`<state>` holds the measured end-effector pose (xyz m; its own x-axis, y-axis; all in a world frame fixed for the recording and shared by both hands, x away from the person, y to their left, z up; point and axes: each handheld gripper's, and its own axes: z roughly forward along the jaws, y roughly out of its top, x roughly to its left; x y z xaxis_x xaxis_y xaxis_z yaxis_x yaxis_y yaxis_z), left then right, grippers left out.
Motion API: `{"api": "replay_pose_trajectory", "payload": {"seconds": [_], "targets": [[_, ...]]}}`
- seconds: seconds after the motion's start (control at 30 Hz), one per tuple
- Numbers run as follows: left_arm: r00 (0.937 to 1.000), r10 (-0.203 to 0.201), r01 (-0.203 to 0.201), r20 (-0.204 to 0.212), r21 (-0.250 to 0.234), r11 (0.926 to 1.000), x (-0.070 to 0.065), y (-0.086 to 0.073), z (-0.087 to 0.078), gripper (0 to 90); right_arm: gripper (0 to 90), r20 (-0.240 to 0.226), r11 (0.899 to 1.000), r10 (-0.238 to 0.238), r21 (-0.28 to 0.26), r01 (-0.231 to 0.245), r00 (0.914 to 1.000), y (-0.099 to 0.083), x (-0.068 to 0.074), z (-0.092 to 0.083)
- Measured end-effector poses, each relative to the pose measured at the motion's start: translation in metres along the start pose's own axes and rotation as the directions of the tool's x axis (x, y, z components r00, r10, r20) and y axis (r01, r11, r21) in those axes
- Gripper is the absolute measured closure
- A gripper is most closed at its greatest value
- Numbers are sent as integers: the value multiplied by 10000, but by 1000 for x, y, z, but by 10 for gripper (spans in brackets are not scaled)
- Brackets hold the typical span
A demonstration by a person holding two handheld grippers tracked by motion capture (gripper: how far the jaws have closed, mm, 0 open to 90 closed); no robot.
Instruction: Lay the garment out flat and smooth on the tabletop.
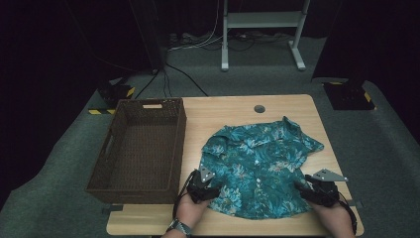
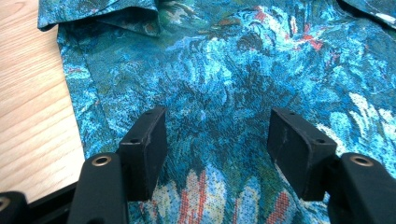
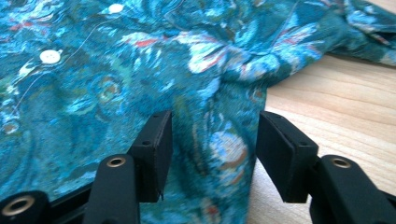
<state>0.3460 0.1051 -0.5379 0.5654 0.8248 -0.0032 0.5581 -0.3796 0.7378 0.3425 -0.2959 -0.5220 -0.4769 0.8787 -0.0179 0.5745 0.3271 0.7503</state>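
Hovering over shirt point(image 1: 257, 163) hem at frame bottom, left hand-held gripper point(image 1: 210, 191) and right hand-held gripper point(image 1: 303, 187) both part-open, gripping nothing; next probably pinch fabric edges on table point(image 1: 223, 111).

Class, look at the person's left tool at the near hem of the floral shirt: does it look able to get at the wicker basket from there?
Probably yes. The left tool sits open over the shirt's near left edge, holding nothing, and the basket stands right beside it on the table, open-topped, with nothing between them.

Wicker basket point(image 1: 141, 148), table's left.
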Motion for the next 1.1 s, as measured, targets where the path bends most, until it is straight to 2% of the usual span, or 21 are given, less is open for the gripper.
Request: {"api": "replay_pose_trajectory", "payload": {"seconds": [0.13, 0.3, 0.47, 0.63, 0.8, 0.87, 0.97, 1.1], "targets": [[10000, -39, 39, -1, -118, 9999, 1, -3, -2, 373, 509, 167, 9996, 130, -233, -126, 9998, 1, -3, -3], [10000, -67, 66, -36, -183, 9998, 0, -3, -1, 350, 528, 653, 9980, 444, -476, -413, 9969, 6, -8, -2], [9997, -183, 180, -180, -151, 9997, -1, -3, 1, 299, 523, 924, 9976, 646, -305, -620, 9936, 11, -11, 10], [9994, -206, 203, -267, -97, 9997, -1, -3, 1, 248, 508, 1007, 9966, 823, -166, -810, 9915, 16, -13, 24], [9994, -208, 206, -267, -66, 9998, -2, -4, 0, 236, 510, 1106, 9906, 1361, -262, -1340, 9845, 23, -19, 33], [9994, -210, 208, -280, -50, 9998, -2, -4, -1, 236, 518, 1129, 9906, 1368, -84, -1367, 9841, 26, -20, 38], [9994, -208, 208, -287, -24, 9998, -2, -5, -1, 236, 578, 1207, 9917, 1201, 315, -1247, 9854, 26, -19, 43], [9994, -207, 207, -277, -12, 9998, -2, -5, -2, 236, 621, 1442, 9913, 1223, 300, -1279, 9820, 23, -26, 41]]}}
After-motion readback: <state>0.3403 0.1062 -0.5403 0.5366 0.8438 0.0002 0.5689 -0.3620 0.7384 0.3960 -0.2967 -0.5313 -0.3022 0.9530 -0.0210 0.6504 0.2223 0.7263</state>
